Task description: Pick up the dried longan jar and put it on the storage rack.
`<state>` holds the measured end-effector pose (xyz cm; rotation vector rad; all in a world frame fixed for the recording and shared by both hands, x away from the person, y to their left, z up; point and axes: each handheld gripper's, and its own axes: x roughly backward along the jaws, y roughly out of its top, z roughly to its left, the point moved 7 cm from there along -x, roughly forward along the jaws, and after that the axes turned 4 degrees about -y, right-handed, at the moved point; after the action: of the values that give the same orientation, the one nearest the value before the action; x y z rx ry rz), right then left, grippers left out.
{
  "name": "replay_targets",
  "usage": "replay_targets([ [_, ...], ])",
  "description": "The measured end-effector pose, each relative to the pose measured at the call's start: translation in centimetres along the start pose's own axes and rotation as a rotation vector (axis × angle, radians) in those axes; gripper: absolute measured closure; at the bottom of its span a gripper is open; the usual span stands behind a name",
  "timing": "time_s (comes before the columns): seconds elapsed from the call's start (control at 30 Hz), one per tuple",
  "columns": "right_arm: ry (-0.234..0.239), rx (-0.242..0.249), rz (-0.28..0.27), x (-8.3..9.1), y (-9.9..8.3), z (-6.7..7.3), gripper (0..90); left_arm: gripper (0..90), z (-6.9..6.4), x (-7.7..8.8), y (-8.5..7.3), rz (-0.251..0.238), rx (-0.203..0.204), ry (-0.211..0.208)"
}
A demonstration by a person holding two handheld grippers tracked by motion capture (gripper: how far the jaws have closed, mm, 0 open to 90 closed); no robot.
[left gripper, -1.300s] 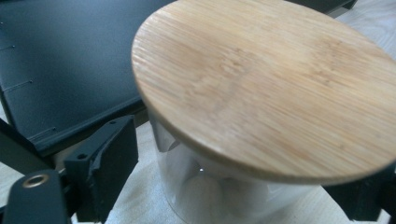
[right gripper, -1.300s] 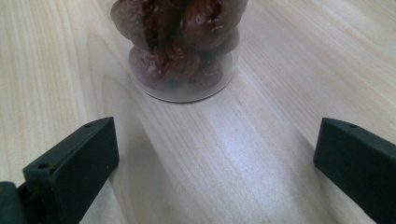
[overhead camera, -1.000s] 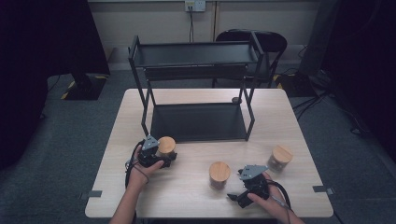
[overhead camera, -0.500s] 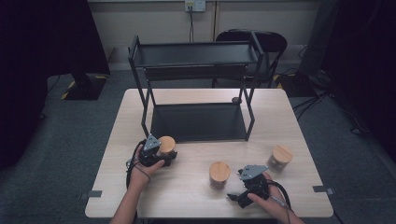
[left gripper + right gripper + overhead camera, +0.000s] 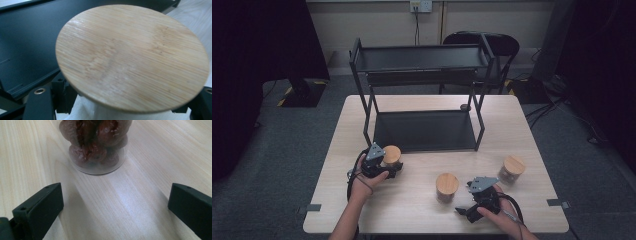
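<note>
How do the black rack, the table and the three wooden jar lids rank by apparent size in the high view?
1. table
2. black rack
3. three lids, about alike: left, middle, right

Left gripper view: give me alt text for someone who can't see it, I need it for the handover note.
A round bamboo lid of a jar seen close up, with the left gripper shut on the jar's clear body just beneath it, one black jaw at each lower corner. Behind the lid lies the lower shelf of a black metal rack, and pale wooden table shows at upper right.
</note>
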<state>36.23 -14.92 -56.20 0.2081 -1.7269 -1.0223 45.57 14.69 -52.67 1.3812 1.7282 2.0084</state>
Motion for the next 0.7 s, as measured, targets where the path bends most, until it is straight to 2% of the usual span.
replay_targets([
  [0.47,0.0,-0.001,0.0,0.0,0.0,0.0,0.0,25.6,0.1,-0.1,1.3,-0.023,0.021,0.004],
  [0.7,0.0,0.0,0.0,0.0,0.0,0.0,0.0,25.7,0.3,-0.5,1.8,-0.019,0.018,0.01],
])
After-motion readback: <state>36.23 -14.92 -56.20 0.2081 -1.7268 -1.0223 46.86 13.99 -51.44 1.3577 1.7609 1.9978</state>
